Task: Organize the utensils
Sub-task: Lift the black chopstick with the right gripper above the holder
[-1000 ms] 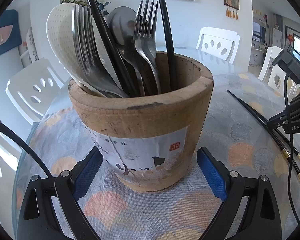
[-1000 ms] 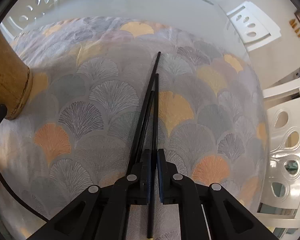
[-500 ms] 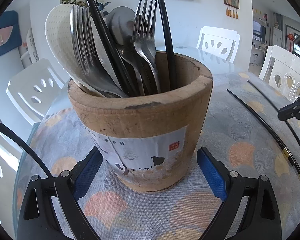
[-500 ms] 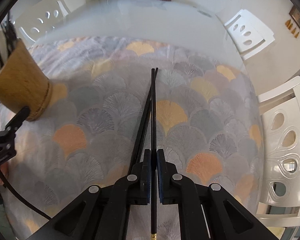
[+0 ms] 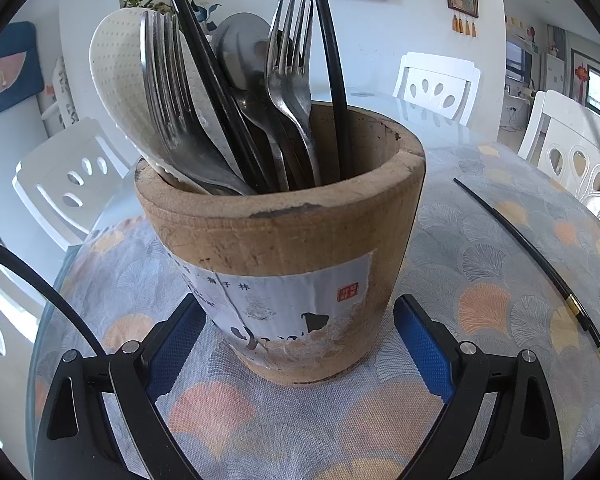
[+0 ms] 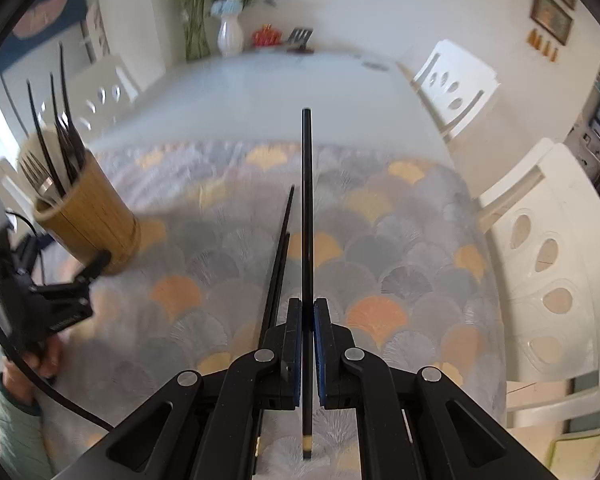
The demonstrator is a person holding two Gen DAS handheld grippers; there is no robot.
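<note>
Right wrist view: right gripper (image 6: 308,320) is clamped on one black chopstick (image 6: 307,208), lifted clear of the counter (image 6: 400,216).
Left gripper (image 5: 300,344): pads apart on either side of the wooden holder (image 5: 284,248), not pressing it as far as I can tell.
Remaining chopsticks (image 6: 278,264): lying on the cloth.
Slip risk: thin, narrow grip, so the stick may pivot or drop.
Entry risk: forks (image 5: 292,80) and spoons crowd the holder; the tip may snag or tip it.

Left gripper (image 5: 300,344) black, blue pads (image 5: 420,340), silver screws (image 5: 465,347), black cable (image 5: 32,276), right gripper (image 6: 308,320) black, blue-lined fingers (image 6: 320,344), round silver screws, green quilted sleeve (image 6: 16,436) far left
</note>
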